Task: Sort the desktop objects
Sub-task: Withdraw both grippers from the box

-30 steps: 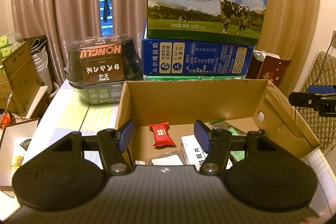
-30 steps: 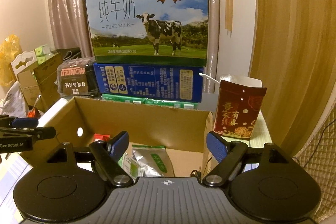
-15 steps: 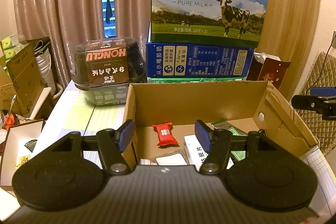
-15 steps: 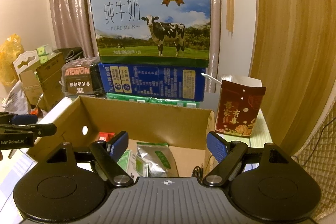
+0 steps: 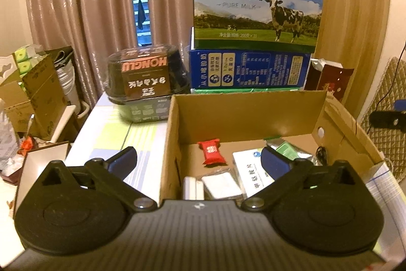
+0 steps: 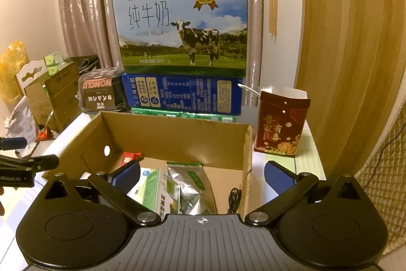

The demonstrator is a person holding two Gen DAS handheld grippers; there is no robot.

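Observation:
An open cardboard box (image 5: 243, 106) stands on the table and holds the sorted items. In it lie a red candy (image 5: 212, 153), a flat white packet (image 5: 220, 183), a white carton with print (image 5: 251, 174) and a green foil pouch (image 5: 286, 147). My left gripper (image 5: 198, 159) hovers over the box's left wall, jaws opening wide, nothing pressed between them. My right gripper (image 6: 203, 172) hovers over the right wall of the same box (image 6: 177, 139), jaws also opening and empty. Below it lie a silver-green pouch (image 6: 189, 184), a green-white carton (image 6: 149, 184) and a black cable (image 6: 234, 197).
Behind the box a milk carton (image 6: 182, 27) sits on a blue carton (image 6: 182, 95). A black HONGLU tub (image 5: 147, 78) stands at back left, a red gift box (image 6: 280, 128) at right. Cardboard boxes (image 5: 38, 98) crowd the floor on the left.
Both grippers' jaws have spread much wider. Both hands have drawn back and up a little from the cardboard box; the items inside lie as before.

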